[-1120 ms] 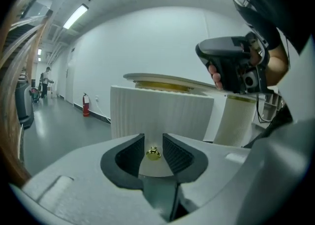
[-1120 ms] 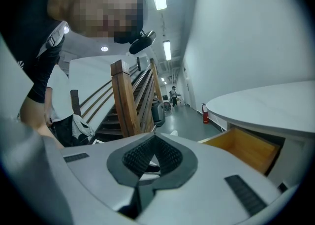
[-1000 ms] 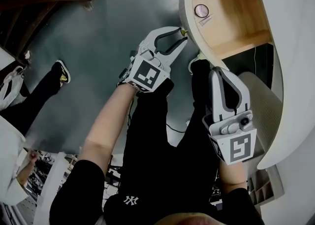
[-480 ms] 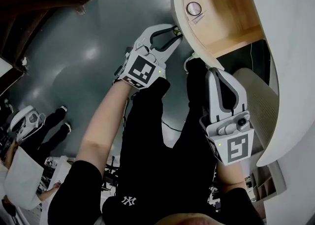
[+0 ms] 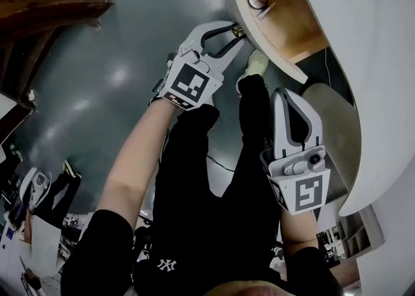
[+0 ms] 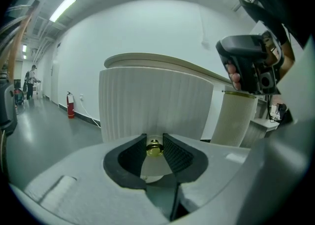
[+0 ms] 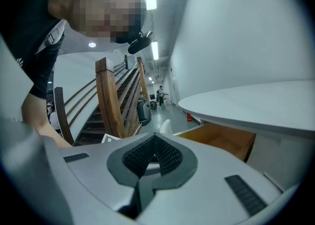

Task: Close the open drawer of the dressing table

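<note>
One drawer (image 5: 297, 13), one knob (image 6: 154, 148), farther in

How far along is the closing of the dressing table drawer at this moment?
Done: the left hand-held gripper is on the brass knob of the drawer, pads against both its sides. In hand: the push, it seems; the drawer stands open, its wooden inside showing. Left: slide it fully under the white tabletop and let go. The right hand-held gripper hangs shut and empty.
</note>
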`<move>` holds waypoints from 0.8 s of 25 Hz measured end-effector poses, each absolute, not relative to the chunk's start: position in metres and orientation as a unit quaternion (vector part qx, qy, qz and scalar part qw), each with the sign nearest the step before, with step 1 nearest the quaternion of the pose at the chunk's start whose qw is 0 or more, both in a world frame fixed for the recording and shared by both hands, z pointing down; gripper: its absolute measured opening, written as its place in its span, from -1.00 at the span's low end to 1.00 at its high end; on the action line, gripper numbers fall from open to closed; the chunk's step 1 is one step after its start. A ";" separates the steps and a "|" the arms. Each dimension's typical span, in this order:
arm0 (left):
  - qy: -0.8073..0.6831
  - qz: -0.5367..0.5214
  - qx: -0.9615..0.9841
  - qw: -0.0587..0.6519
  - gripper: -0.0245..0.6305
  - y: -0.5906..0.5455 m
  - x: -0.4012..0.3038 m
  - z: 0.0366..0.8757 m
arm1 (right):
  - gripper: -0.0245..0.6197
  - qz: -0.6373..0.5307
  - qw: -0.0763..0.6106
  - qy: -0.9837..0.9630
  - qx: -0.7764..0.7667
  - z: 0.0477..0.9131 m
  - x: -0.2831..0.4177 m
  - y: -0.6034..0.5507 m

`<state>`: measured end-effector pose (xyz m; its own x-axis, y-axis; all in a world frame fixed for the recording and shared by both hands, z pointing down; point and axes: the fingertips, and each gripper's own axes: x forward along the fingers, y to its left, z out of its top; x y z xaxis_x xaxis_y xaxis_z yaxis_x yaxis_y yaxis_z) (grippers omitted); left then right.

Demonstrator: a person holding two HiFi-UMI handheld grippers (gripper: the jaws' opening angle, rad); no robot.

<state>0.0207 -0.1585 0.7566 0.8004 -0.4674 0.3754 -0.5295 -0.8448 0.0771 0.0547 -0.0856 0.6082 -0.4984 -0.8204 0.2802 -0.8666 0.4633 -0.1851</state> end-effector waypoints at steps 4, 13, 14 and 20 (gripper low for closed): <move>-0.257 0.159 0.949 0.085 -0.60 -0.174 0.041 0.755 | -0.88 0.146 0.080 -0.847 0.506 0.617 0.066 -0.090; -0.247 0.128 0.957 0.084 -0.60 -0.194 0.075 0.750 | -0.88 0.134 0.089 -0.843 0.514 0.635 0.083 -0.101; -0.246 0.125 0.958 0.084 -0.60 -0.197 0.078 0.750 | -0.88 0.134 0.088 -0.842 0.515 0.635 0.085 -0.103; -0.236 0.111 0.962 0.083 -0.60 -0.211 0.105 0.748 | -0.88 0.124 0.087 -0.843 0.516 0.638 0.093 -0.111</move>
